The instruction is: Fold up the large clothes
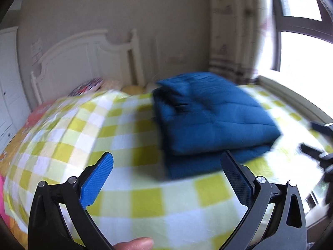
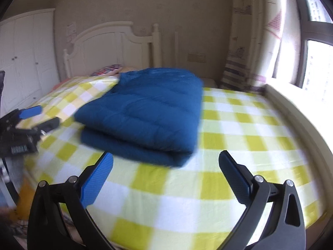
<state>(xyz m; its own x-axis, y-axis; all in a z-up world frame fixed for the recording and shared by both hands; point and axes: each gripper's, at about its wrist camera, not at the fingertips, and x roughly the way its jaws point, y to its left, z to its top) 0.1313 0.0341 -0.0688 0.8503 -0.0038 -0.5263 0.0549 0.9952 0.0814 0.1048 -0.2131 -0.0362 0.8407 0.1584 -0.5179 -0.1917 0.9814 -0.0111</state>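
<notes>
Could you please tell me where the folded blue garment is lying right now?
The folded blue garment lies on the yellow checked bedspread, mid-bed, below the white headboard, ahead of both open tongs.

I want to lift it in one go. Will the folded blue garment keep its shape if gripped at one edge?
Probably not: the blue garment looks puffy and quilted, so it should sag and unfold. It likely feels light for its bulk. Both the left gripper and the right gripper are open and apart from it.

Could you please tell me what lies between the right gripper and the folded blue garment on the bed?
Only bare yellow-checked bedsheet lies between the open right gripper and the folded blue garment, as the right wrist view shows.
</notes>
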